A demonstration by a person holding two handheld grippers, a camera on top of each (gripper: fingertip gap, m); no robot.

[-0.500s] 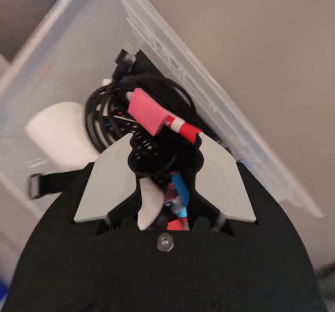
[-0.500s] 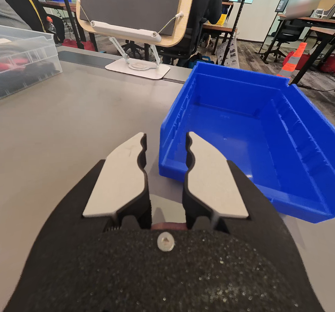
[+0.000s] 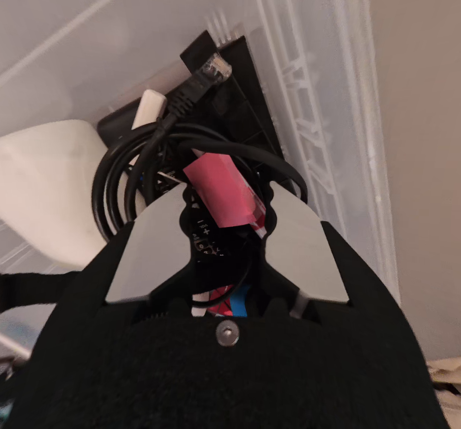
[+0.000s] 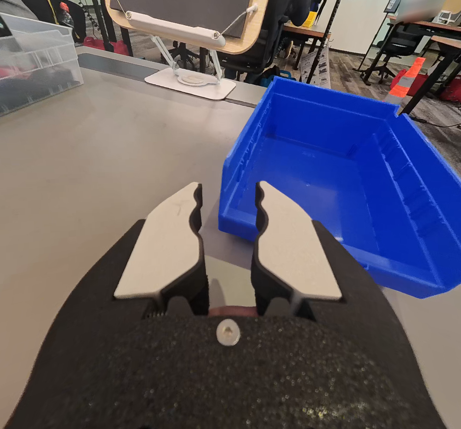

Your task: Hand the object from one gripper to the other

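My left tool [image 3: 228, 207] hangs over the clear plastic bin [image 3: 311, 118], its two fingers apart and straddling the pink-wrapped marker [image 3: 222, 192], which lies on top of the clutter inside. Neither pad looks to be touching it yet, so I judge the step in hand to be the pick, with the handover not begun.

To do it well I would come down square on the marker's pink middle, where the wrap gives the widest flat to bite, and turn the tool so the fingers cross its length rather than run along it. The black cable [image 3: 139, 167] loops close around and partly over the marker's far end (this is what worries me), so I would close slowly and lift straight up, watching that no loop comes along. I should leave one end of the marker sticking out for the other tool to take.

My right tool [image 4: 228, 209] waits over the grey worktop [image 4: 99, 155], fingers apart with nothing between them, just beside the blue bin [image 4: 324, 192].

Counted: two tools, one marker, one coiled black cable with one clear plug [image 3: 215, 68] showing, one large white rounded object [image 3: 47, 187], one small white piece [image 3: 149, 108], one dark flat device beneath, and two bins. More lies under my left tool (red and blue scraps), too hidden to count.
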